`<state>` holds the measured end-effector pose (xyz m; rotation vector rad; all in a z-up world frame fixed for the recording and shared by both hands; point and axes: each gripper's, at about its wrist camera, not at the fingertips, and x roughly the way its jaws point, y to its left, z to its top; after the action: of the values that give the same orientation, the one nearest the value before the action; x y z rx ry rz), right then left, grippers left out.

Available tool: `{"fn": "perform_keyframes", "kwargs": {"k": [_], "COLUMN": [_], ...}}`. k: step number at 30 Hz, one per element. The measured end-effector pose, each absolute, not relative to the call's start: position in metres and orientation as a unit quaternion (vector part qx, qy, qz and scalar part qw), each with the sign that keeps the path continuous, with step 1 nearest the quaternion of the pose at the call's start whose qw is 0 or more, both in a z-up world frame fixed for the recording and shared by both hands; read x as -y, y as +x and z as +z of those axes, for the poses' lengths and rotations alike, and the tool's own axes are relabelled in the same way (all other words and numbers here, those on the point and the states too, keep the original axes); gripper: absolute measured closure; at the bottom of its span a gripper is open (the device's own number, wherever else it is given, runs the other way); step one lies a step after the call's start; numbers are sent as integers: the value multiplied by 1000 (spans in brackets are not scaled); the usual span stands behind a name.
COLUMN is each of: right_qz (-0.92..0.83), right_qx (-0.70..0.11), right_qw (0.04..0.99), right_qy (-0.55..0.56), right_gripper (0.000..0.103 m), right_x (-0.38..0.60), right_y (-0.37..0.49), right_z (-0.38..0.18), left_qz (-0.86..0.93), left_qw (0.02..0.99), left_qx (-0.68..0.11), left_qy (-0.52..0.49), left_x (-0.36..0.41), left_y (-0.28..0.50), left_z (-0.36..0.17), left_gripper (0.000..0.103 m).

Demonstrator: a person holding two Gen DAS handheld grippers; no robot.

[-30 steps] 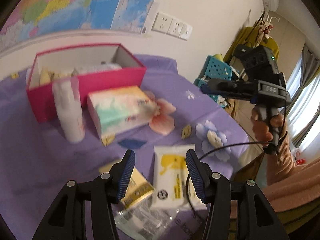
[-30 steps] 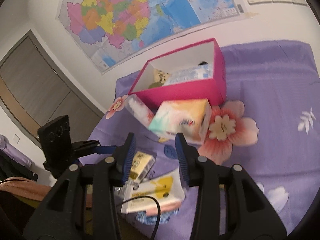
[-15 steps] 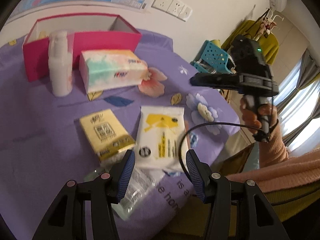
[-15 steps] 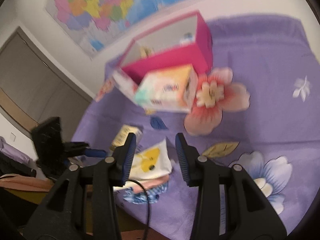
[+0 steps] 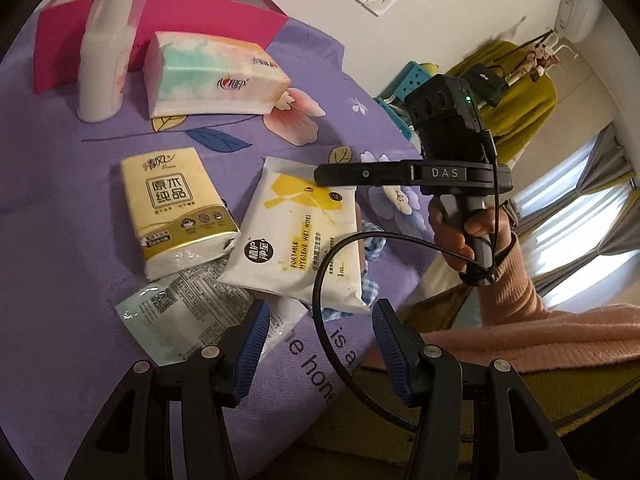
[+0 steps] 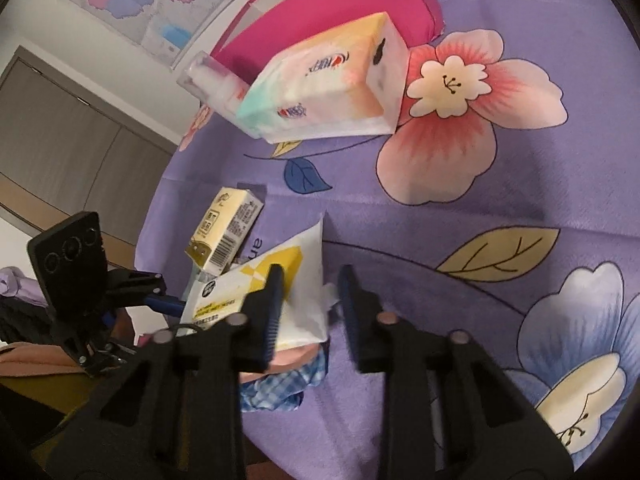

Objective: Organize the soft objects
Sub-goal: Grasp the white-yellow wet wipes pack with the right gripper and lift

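Note:
A white and yellow wet-wipes pack [image 5: 298, 236] lies near the table's front edge, partly over a clear plastic packet [image 5: 192, 312] and a blue checked cloth [image 6: 280, 384]. A yellow tissue pack [image 5: 176, 208] lies left of it. A pastel tissue pack [image 5: 212, 76] lies in front of the pink box [image 5: 208, 12]. My left gripper [image 5: 320, 344] is open and empty just short of the wipes pack. My right gripper [image 6: 310, 300] is open with its jaws over the end of the wipes pack [image 6: 256, 292]; it also shows in the left wrist view [image 5: 336, 172].
A white pump bottle [image 5: 104, 60] stands in front of the pink box. The purple flowered tablecloth [image 6: 520, 184] covers the table. A blue basket [image 5: 404, 84] and a yellow garment on a stand [image 5: 516, 92] lie beyond the table's right edge.
Both grippers have pulled back and tilted down toward the table's front edge. My right gripper has come down over the end of the wipes pack. Both stay open.

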<state>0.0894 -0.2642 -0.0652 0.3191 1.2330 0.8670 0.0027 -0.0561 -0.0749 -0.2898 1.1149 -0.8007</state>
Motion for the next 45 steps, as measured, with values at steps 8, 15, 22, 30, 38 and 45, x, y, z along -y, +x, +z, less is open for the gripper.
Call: {"fn": "perform_keyframes", "kwargs": {"k": [8, 15, 22, 30, 38, 45], "right_qz": [392, 397, 386, 379, 377, 373], "right_qx": [-551, -547, -520, -499, -473, -448], "right_qw": [719, 724, 750, 762, 774, 789], "right_qy": [159, 141, 133, 163, 187, 195], "right_gripper": [94, 88, 99, 99, 99, 99], "right_x": [274, 264, 274, 289, 296, 298], "right_y": [87, 88, 84, 84, 92, 106], "right_z": [-63, -64, -51, -43, -26, -6], "left_qz": [-364, -353, -341, -329, -316, -305], "left_qw": [757, 763, 772, 794, 816, 837], "left_qx": [-517, -517, -516, -494, -470, -444], "left_qy": [-166, -160, -147, -129, -115, -94], "left_x": [51, 60, 64, 67, 61, 58], "left_y": [12, 21, 26, 41, 61, 76], "left_z": [-81, -78, -73, -56, -39, -14], "left_gripper": [45, 51, 58, 60, 65, 65]}}
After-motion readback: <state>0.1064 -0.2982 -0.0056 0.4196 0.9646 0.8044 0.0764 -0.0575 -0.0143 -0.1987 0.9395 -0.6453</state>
